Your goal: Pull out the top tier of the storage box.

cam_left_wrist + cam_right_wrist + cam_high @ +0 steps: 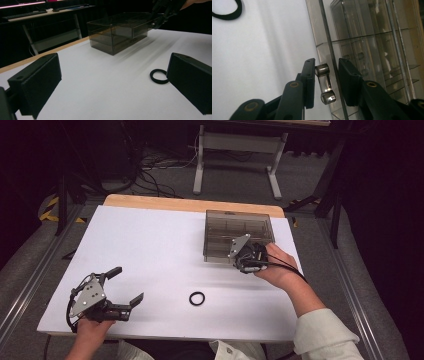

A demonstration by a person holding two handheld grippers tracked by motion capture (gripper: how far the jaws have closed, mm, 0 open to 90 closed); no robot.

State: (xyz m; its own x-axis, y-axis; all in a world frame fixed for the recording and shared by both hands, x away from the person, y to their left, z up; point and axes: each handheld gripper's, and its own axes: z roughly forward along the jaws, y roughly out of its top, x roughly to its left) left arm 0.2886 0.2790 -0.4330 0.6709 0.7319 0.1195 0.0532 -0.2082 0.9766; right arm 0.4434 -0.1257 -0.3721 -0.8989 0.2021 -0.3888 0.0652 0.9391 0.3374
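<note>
A: What could go wrong from here?

B: The handle point(325, 83) of the smoked clear drawer box point(239, 234), set toward the far right corner of the table point(150, 245), is bracketed by the jaws of the right gripper point(327, 82). One jaw is seen against the handle's end; a gap is seen at the other, so a firm grip is not yet made. If a pull is begun early, the handle may be lost. If the pull is made off-line, the whole box may be dragged across the white surface, since nothing is seen bracing it.

A: And the left gripper point(122, 285)?

B: It is held wide open and empty near the near left corner of the table, well apart from the box. A black ring point(197, 298) lies between the two grippers, toward the near edge. It could be brushed aside by a sleeve or by the cable trailing from the right gripper.

A: What is hard to make out?

B: Which drawer carries the handle cannot be told; the tinted walls overlap in the right gripper view. Contents cannot be judged through the tint. In the high view the right jaws are hidden under the hand point(275, 265). In the left gripper view part of the ring is cut off behind a jaw.
</note>
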